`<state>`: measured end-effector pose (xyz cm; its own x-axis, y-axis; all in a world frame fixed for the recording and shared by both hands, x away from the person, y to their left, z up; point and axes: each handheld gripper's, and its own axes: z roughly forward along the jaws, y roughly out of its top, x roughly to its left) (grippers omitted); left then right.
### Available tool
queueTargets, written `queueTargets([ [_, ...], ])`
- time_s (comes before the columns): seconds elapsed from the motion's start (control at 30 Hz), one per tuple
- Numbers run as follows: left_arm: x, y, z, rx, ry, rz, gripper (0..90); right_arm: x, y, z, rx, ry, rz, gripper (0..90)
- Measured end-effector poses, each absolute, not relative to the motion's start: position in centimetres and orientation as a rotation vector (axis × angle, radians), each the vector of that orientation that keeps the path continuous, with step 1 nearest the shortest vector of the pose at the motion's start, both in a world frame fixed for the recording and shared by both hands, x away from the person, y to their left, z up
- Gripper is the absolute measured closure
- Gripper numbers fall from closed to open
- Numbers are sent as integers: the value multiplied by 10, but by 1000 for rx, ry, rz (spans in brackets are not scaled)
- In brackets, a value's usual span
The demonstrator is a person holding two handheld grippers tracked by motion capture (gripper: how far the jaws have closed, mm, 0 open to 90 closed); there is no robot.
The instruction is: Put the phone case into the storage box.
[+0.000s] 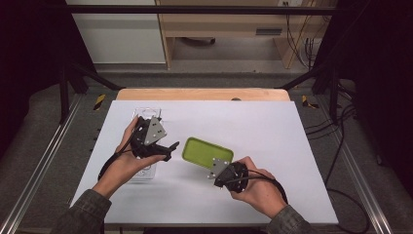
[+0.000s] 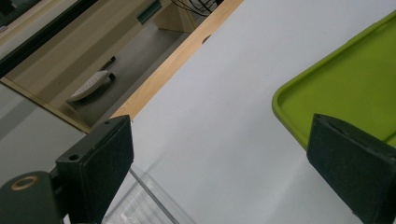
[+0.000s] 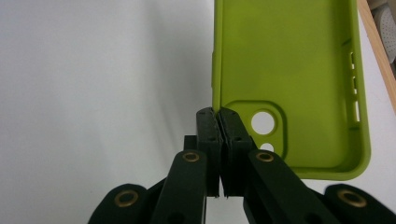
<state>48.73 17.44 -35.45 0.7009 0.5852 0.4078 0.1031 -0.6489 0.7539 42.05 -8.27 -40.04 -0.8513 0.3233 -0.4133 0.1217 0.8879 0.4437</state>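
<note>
Between the right gripper (image 3: pixel 218 112) fingertips, clamped on its side wall, hung a green phone case (image 3: pixel 289 70) | left gripper (image 2: pixel 219 154) gaped beside its far corner | risk: thin edge-grip might slip, dropping the case.

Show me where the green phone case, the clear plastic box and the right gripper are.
green phone case (image 3: pixel 299 60): right gripper view, on its inner back panel.
clear plastic box (image 2: pixel 149 198): left gripper view, on its near transparent edge.
right gripper (image 3: pixel 218 122): right gripper view, at the closed tips pinching the case's edge.
</note>
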Motion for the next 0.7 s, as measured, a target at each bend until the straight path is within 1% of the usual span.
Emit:
queueTargets([
  [0.23,493,167,-349,2191,511,860,58,420,-79,-399,313,2564,558,880],
  [0.7,501,153,-347,2241,474,846,57,418,-72,-400,290,2562,557,880],
])
